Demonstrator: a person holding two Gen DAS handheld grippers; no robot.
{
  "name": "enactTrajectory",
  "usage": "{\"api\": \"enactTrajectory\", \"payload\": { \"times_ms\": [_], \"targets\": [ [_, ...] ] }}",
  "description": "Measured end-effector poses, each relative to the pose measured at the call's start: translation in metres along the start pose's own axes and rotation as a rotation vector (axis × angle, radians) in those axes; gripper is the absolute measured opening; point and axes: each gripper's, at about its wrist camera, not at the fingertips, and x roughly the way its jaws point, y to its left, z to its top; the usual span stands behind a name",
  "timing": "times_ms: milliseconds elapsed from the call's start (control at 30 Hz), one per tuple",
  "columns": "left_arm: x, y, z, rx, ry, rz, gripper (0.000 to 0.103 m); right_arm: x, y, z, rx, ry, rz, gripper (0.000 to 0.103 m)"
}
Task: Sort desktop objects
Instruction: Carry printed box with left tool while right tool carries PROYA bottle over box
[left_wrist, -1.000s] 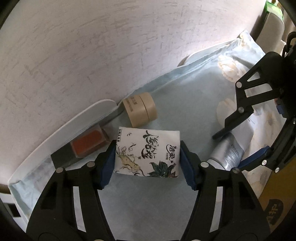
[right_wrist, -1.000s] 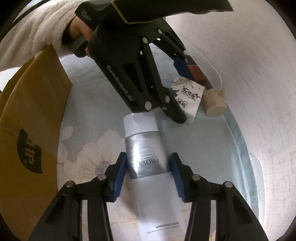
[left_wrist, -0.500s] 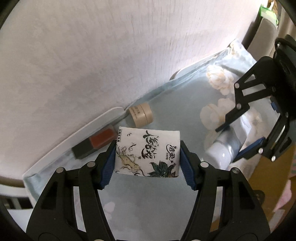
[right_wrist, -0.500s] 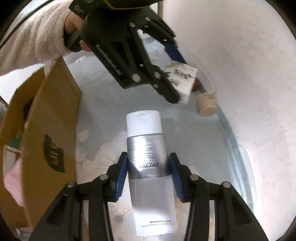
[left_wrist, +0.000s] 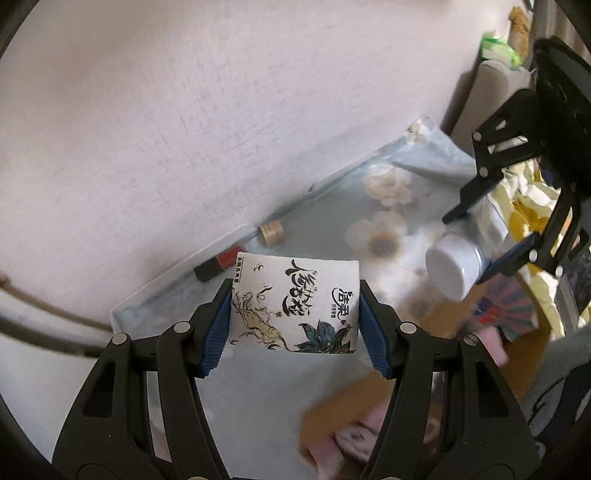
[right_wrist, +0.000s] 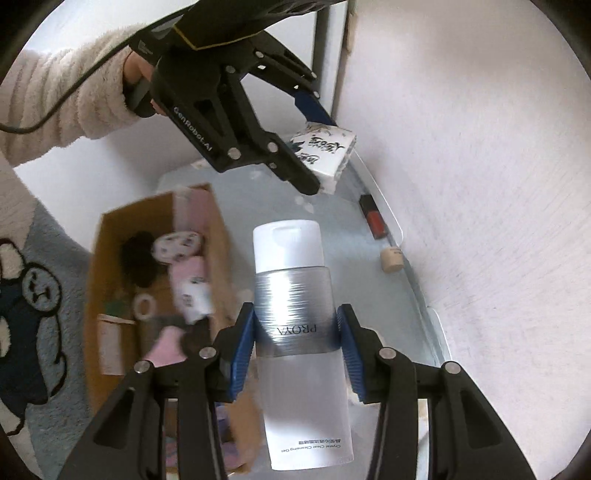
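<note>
My left gripper (left_wrist: 295, 325) is shut on a white tissue pack (left_wrist: 295, 302) printed with black script and leaves, held high above the table. That pack (right_wrist: 325, 155) and the left gripper (right_wrist: 314, 155) also show at the top of the right wrist view. My right gripper (right_wrist: 297, 339) is shut on a clear cleanser bottle (right_wrist: 295, 314) with a silver band and white cap, lifted off the table. From the left wrist view the bottle (left_wrist: 454, 269) hangs at the right in the right gripper (left_wrist: 491, 236).
An open cardboard box (right_wrist: 110, 266) with several small items lies left of the bottle. On the floral cloth (left_wrist: 332, 229) by the wall remain a small beige jar (left_wrist: 271, 233) and a black-and-red case (left_wrist: 218, 264). A hand in a fluffy sleeve (right_wrist: 66, 99) holds the left gripper.
Both grippers have risen well above the table with the tissue pack and the bottle still held. The jar and case look smaller, and the cardboard box has come into view.
</note>
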Motion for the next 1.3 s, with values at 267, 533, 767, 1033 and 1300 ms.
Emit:
{"api": "enactTrajectory", "payload": {
  "times_ms": [267,533,767,1033,1300],
  "targets": [
    [-0.042,-0.043,-0.034,0.053,0.054,-0.006,0.06,-0.025,0.045,0.001,0.01,0.018,0.041,0.041],
    [-0.03,-0.072,-0.07,0.018,0.101,-0.051,0.06,-0.001,0.084,-0.011,0.018,0.07,0.109,0.041],
    [-0.003,-0.091,-0.105,0.026,0.146,-0.035,0.06,0.025,0.1,-0.031,0.046,0.122,0.128,0.041],
    [0.017,-0.101,-0.121,0.002,0.157,-0.013,0.06,0.044,0.106,-0.039,0.002,0.165,0.113,0.041],
    [0.019,-0.1,-0.123,-0.023,0.163,0.006,0.06,0.057,0.101,-0.043,-0.007,0.213,0.121,0.042]
  ]
}}
